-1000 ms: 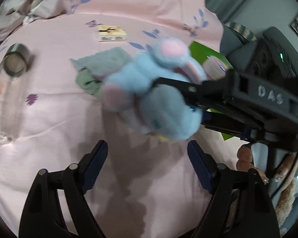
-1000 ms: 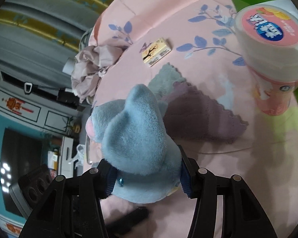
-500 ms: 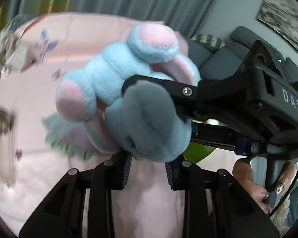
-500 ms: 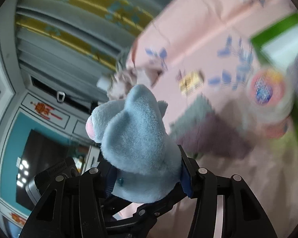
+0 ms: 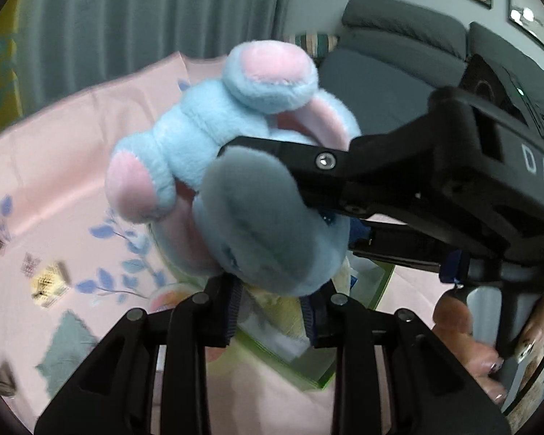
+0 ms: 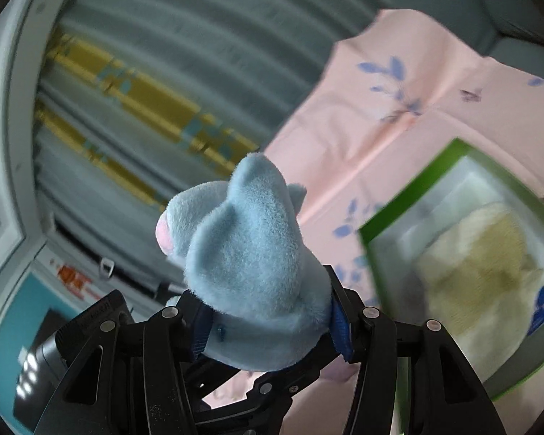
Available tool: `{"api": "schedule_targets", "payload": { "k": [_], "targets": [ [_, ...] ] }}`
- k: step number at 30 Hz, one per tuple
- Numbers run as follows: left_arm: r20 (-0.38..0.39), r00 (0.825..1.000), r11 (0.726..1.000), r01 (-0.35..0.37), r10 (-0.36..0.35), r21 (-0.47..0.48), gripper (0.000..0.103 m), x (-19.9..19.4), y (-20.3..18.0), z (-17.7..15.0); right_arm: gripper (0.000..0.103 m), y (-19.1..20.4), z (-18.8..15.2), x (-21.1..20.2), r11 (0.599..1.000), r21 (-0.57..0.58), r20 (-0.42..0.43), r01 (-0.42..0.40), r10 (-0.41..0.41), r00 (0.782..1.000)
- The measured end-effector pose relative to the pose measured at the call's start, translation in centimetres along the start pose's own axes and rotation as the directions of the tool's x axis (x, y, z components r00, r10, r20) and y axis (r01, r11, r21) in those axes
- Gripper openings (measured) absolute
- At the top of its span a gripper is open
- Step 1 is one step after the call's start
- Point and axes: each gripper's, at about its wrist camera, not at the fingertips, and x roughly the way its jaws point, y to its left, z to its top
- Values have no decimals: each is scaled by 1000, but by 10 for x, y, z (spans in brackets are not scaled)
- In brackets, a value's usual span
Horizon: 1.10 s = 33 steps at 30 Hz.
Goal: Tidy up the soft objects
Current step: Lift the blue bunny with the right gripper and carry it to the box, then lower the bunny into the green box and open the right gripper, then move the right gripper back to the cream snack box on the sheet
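A blue plush toy (image 5: 257, 195) with pink ear and paw patches hangs in the air above the pink bedsheet (image 5: 54, 166). My left gripper (image 5: 272, 311) is shut on its underside. My right gripper (image 6: 268, 330) is shut on it too, and its black body (image 5: 435, 181) reaches in from the right in the left wrist view. The plush (image 6: 250, 253) fills the middle of the right wrist view. A green box (image 6: 409, 199) holding a cream soft object (image 6: 482, 275) lies below and to the right; it also shows in the left wrist view (image 5: 344, 362).
A grey-green cloth (image 5: 69, 348) and a small yellow card (image 5: 49, 282) lie on the sheet at the left. A grey sofa (image 5: 399, 58) and curtains (image 5: 127, 18) stand behind. A hand (image 5: 464, 330) holds the right gripper's handle.
Both grippers have lifted the plush off the sheet and carried it right, over the green box. The left gripper went from open to shut on the plush.
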Motion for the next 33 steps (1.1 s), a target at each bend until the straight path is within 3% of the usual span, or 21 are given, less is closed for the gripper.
{"api": "schedule_targets", "payload": {
  "k": [7, 15, 19, 28, 33],
  "targets": [
    [-133, 990, 999, 32, -35, -25, 27, 71, 9, 12, 56, -67, 19, 10, 988, 148, 9, 43, -44, 999],
    [-224, 973, 993, 32, -57, -110, 29, 111, 16, 10, 56, -101, 21, 26, 964, 222, -8, 149, -151, 988],
    [-229, 973, 997, 15, -31, -72, 29, 109, 5, 4, 56, -111, 17, 29, 945, 236, -22, 226, -228, 974],
    [-171, 983, 993, 55, -73, -106, 29, 71, -1, -2, 61, -109, 17, 10, 925, 267, 23, 272, -288, 957],
    [-113, 990, 992, 69, -81, -102, 50, 39, -9, 0, 78, -103, 17, -8, 925, 268, 75, 270, -299, 951]
  ]
}}
